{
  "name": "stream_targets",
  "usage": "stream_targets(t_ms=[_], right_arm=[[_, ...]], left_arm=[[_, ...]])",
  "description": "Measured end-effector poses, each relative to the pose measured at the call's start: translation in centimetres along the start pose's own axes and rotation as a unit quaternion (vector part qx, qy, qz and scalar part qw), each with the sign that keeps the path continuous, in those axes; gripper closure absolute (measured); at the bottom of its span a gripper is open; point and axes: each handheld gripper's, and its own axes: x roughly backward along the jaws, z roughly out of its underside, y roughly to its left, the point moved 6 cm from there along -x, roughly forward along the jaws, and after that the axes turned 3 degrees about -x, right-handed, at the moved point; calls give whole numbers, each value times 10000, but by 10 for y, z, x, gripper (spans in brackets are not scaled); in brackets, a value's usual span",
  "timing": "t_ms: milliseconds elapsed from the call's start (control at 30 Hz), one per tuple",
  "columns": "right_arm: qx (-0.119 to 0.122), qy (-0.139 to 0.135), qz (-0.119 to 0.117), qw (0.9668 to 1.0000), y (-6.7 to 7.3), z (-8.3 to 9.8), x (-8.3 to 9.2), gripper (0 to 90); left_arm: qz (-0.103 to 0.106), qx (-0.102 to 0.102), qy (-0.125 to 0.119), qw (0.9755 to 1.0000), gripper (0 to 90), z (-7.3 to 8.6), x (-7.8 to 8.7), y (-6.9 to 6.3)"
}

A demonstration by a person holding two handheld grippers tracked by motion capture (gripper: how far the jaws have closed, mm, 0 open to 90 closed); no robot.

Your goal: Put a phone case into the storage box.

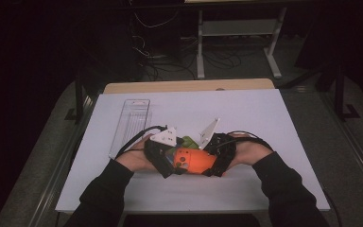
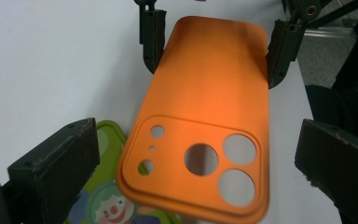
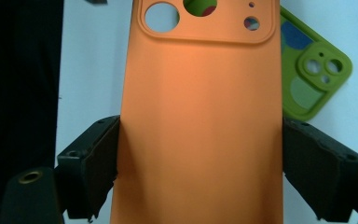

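An orange phone case (image 1: 194,161) with round camera cut-outs hangs between my two grippers over the white board. My right gripper (image 3: 200,172) is shut on its plain end, with both black pads pressed against its long edges. In the left gripper view the same jaws of the right gripper (image 2: 214,51) clamp the far end of the orange case (image 2: 205,107). My left gripper (image 2: 196,172) stands open around the camera end, a gap showing on each side. A green phone case (image 3: 312,79) with a clown picture (image 2: 107,205) lies flat on the board beneath.
A clear plastic tray (image 1: 131,124) lies at the back left of the white board (image 1: 264,118). The person's dark sleeves come in from the near edge. Table legs and cables stand on the dark floor beyond.
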Motion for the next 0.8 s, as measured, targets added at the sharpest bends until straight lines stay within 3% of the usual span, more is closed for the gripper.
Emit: stream_targets(t_ms=[567,800], right_arm=[[341,18,-123,9993,13,-9,-4,149],[404,5,-164,9990,14,-11,-4,149]], left_arm=[[391,-162,291,9987,0,4,-19,-16],[506,-120,378,9979,0,6,-24,-20]])
